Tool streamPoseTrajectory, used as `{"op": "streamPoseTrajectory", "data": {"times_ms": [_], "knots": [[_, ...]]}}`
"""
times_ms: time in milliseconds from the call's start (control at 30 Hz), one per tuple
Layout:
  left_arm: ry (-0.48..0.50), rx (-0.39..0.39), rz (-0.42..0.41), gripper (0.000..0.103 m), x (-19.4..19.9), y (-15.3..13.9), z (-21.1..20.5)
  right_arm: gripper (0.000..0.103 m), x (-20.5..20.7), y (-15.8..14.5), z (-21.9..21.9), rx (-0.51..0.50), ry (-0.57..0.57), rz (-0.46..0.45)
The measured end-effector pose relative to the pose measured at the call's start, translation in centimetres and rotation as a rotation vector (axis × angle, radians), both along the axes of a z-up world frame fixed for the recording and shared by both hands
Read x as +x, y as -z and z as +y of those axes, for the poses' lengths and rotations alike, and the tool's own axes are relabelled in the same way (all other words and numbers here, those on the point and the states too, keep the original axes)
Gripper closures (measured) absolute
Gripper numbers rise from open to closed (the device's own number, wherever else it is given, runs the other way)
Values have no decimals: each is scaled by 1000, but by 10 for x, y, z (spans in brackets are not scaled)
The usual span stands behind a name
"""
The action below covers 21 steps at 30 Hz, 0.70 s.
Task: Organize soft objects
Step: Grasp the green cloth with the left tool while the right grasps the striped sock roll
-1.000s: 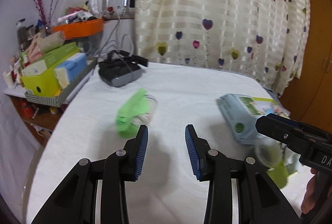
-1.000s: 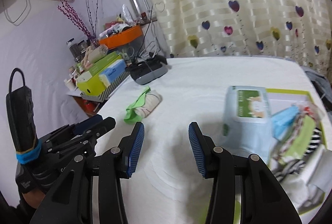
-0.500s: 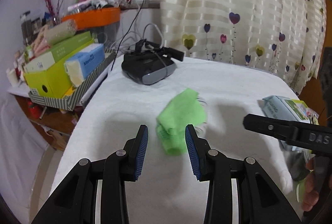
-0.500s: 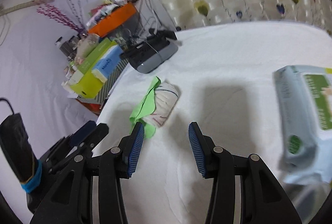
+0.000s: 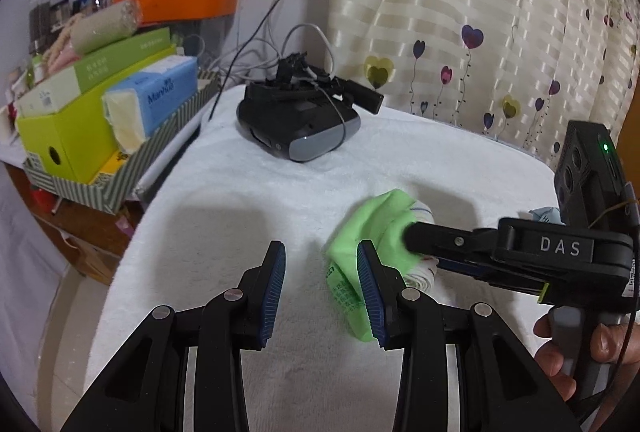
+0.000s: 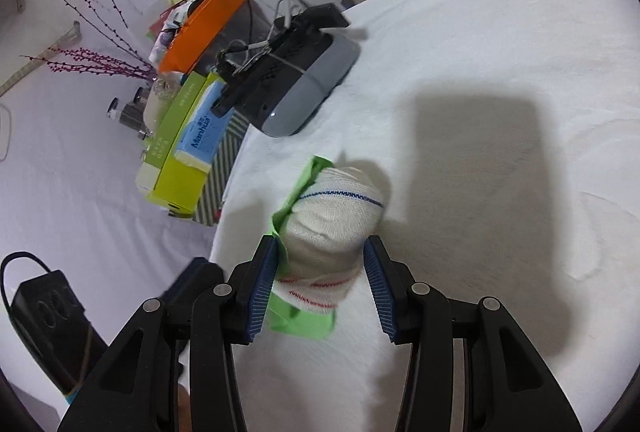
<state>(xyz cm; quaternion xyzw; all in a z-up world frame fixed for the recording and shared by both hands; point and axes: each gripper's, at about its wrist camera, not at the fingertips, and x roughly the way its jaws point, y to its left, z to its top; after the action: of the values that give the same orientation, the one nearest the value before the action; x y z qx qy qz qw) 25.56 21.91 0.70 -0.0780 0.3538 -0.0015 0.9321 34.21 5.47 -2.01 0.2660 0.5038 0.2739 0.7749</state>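
The bench (image 5: 248, 216) is covered with a white fleecy cloth and fills most of both views. Behind it hangs a striped curtain (image 5: 460, 15) with small hearts. At the far edge of the bench lies a black and grey headset (image 5: 298, 127) with cables on top. Left of the bench stands a striped tray (image 5: 120, 183) with a yellow-green box (image 5: 68, 147) and a blue tissue pack (image 5: 160, 91) in it; above them is an orange bin (image 5: 192, 1).

The task's thing is a soft bundle (image 6: 332, 232): a white roll with a blue line and red lines, wrapped partly in a green cloth (image 5: 372, 228). It lies on the bench, in front of the headset and well apart from it.

The right gripper (image 6: 320, 288) has its jaws apart on both sides of the bundle. The left pad lies at the green edge (whether it really touches, I cannot tell), and the right pad stands clear of the roll, so nothing is clamped. A hand (image 5: 588, 346) holds its grip.

The left gripper (image 5: 320, 288) has its jaws released too, with only bare cloth between them; the green cloth lies just behind its right finger.
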Motion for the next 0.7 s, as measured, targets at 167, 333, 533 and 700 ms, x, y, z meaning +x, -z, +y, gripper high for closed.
{"op": "streamPoseTrajectory", "data": {"times_ms": [167, 333, 533, 700], "knots": [[-2, -17, 21, 67, 5, 8, 4, 56, 8, 5, -2, 101, 14, 25], [39, -27, 47, 67, 12, 15, -2, 73, 7, 3, 1, 64, 6, -2], [72, -21, 50, 56, 17, 16, -9, 61, 14, 3, -7, 50, 82, 18], [52, -31, 66, 56, 18, 21, -1, 57, 21, 9, 2, 79, 45, 62]]}}
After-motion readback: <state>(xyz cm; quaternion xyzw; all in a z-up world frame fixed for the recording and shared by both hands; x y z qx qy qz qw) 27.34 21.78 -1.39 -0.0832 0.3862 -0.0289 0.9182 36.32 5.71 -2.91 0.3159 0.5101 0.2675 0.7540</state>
